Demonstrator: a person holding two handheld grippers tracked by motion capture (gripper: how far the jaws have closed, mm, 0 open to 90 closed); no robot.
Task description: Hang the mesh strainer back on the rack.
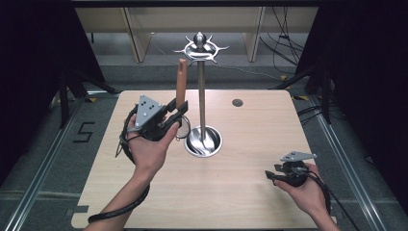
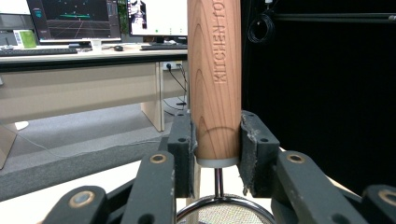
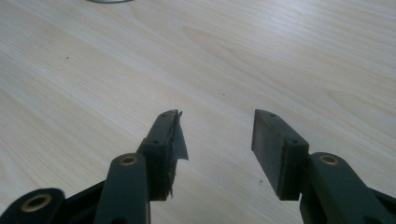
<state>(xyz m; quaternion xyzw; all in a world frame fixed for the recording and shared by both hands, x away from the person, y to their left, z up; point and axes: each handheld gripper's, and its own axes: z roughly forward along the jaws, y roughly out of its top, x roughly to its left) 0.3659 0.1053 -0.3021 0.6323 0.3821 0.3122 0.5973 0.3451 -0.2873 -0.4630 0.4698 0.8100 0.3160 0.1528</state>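
A strainer stands upright in my left gripper, which is shut on the lower end of its wooden handle. In the left gripper view the handle reads "KITCHEN" and sits between both pads, with the metal mesh ring just below. A steel utensil stand rises right beside it, with a hooked crown on top and a round dished base. My right gripper rests low over the table's near right, open, nothing between its fingers.
The light wooden table has a small round grommet near its far edge. Black curtains flank both sides, and cables lie on the floor at the back right. A desk with monitors stands beyond.
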